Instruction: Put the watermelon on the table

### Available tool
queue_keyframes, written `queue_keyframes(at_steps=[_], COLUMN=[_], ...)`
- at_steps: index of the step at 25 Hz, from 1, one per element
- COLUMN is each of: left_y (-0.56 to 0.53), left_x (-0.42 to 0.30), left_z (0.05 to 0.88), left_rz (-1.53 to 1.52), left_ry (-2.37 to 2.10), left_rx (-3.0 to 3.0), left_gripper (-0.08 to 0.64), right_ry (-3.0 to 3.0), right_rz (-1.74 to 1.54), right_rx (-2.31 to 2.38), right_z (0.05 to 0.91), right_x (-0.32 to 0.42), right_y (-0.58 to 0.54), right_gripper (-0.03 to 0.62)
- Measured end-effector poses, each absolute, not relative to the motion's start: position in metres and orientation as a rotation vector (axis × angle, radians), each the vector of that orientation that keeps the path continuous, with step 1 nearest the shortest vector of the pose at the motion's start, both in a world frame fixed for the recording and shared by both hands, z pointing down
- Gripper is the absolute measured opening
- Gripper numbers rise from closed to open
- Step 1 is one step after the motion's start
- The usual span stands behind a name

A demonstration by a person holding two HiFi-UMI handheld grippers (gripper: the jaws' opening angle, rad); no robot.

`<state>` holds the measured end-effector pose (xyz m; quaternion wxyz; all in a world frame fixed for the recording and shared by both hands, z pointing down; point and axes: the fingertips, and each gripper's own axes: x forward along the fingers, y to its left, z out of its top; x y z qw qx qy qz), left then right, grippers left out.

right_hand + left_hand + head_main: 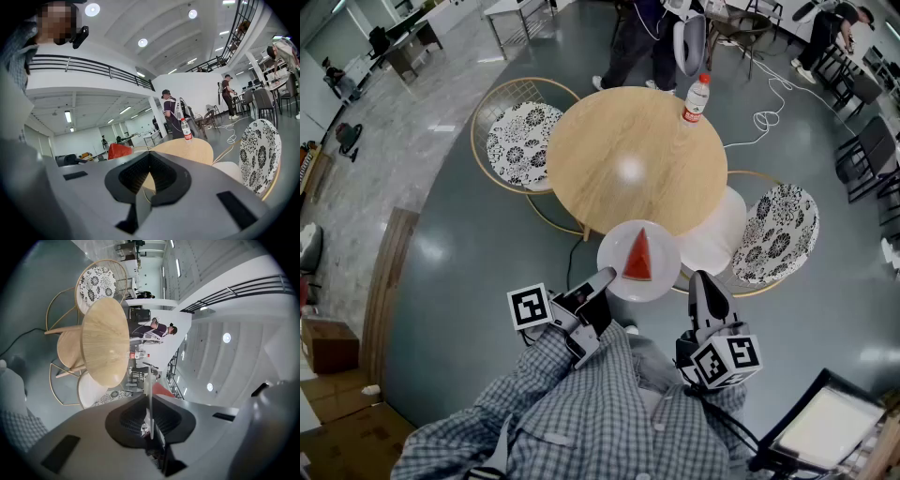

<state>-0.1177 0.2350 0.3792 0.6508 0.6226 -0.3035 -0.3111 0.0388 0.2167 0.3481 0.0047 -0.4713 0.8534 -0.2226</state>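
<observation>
The watermelon (638, 255) slice sits on a white plate (614, 255) held in the air at the near edge of the round table (628, 159), not yet set down. The left claw (605, 277) is pinched shut on the plate's rim. The right claw (701, 279) hangs just beside the plate, closed and seemingly empty. The plate has yet to be carried over the table and lowered onto it.

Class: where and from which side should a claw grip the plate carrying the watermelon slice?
Pinch the thin rim of the plate edge-on from the holder's side, claw level: the watermelon slice stands upright mid-plate, so only the rim is free. The left claw grips it so.
</observation>
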Motion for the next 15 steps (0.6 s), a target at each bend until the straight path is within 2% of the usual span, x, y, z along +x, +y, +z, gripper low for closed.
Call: queue_keyframes(at_steps=[8, 15], left_y=[0.236, 0.237], left_x=[-0.117, -0.116], left_z=[0.381, 0.383], left_rz=[-0.709, -0.709], left_ry=[-0.688, -0.686], left_rx=[1.412, 1.418], left_gripper=[0.031, 0.031], right_ry=[2.676, 2.598], right_rz=[-0.705, -0.870], right_rx=[-1.488, -1.490], right_z=[0.351, 0.361], right_x=[0.038, 0.041], right_y=[0.218, 0.218], right_gripper=[0.008, 0.009])
